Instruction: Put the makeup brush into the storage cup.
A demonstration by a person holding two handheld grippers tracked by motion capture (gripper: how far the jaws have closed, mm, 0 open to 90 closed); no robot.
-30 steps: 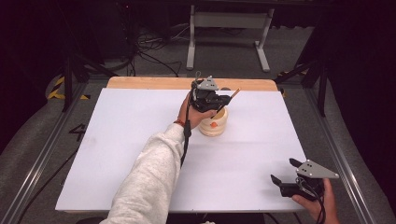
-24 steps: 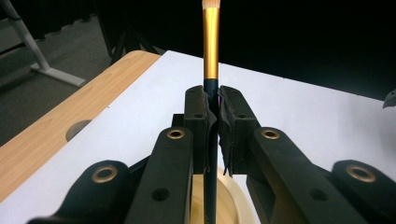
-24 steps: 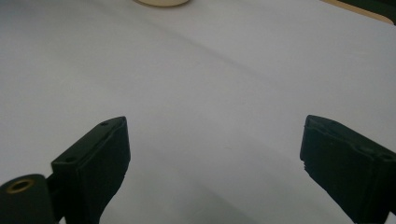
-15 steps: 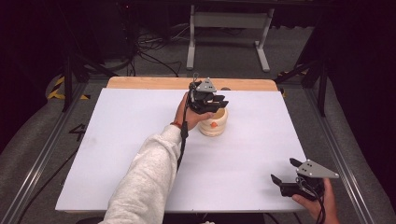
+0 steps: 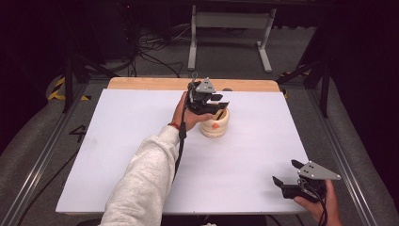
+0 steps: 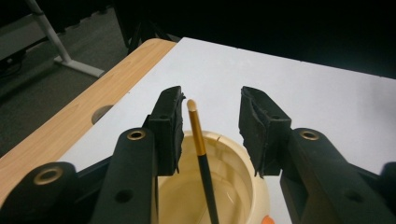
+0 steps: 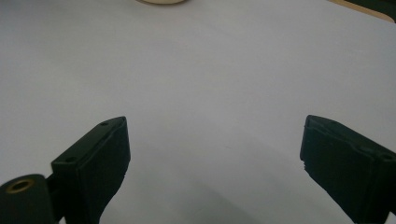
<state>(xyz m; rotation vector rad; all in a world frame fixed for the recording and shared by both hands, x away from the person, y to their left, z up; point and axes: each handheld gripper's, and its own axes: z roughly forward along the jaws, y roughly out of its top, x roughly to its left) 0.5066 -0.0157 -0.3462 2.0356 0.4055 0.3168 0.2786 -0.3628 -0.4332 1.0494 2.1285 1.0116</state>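
Observation:
A cream cup [image 5: 219, 131] with an orange mark stands on the white table top, back of centre. My left gripper [image 5: 219, 100] hovers just above it. In the left gripper view a thin brush [image 6: 201, 150], with a black handle, gold ferrule and tan tip, stands in the cup [image 6: 236, 184] and leans up between the jaws. My left gripper [image 6: 211, 95] has just been opening; the brush sits close to one pad with a clear gap to the other. My right gripper [image 5: 286, 172] rests open near the front right corner, nothing between its jaws [image 7: 215, 123].
The white sheet [image 5: 117, 141] covers a wooden table whose bare strip [image 5: 150, 84] runs along the far edge, with a round hole [image 6: 103, 112] in it. A person's grey sleeve [image 5: 141, 183] crosses the front middle. Metal stand legs [image 5: 226, 28] and cables lie beyond.
The left gripper's jaws have opened and released the brush, which stuck out tilted from the gripper a second ago and now stands in the cup. The right gripper has stayed put.

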